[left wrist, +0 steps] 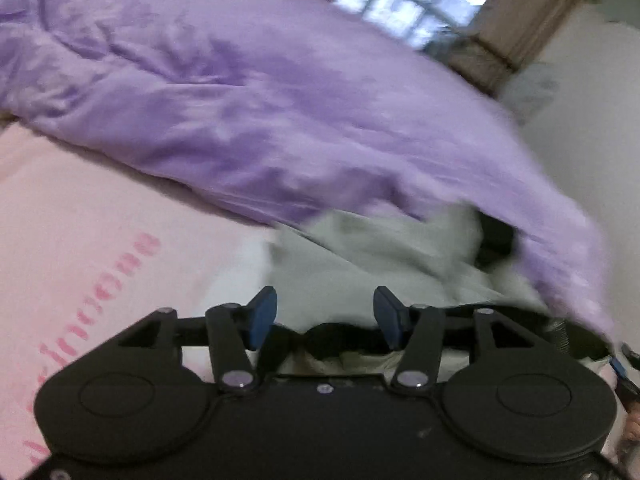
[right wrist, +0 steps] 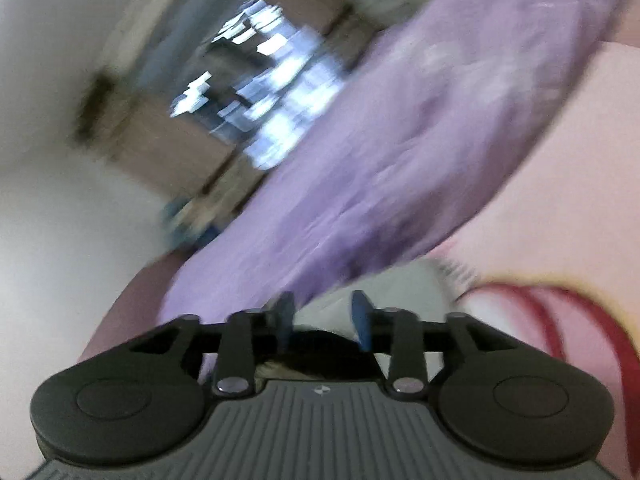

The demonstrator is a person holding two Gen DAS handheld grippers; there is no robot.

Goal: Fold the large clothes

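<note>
A pale grey-white garment lies crumpled on the pink bed sheet, partly under the edge of a purple duvet. My left gripper hovers just above the garment, open; its blue pads stand apart with nothing pinched. In the blurred right wrist view, my right gripper is open too, its blue pads apart. Past them show a patch of the pale garment and the purple duvet. A small dark thing sits at the garment's far edge.
The pink sheet carries red lettering. A red curved band lies on the pink sheet at the right. A bright window and white wall stand beyond the bed. A hand's edge shows at the far right.
</note>
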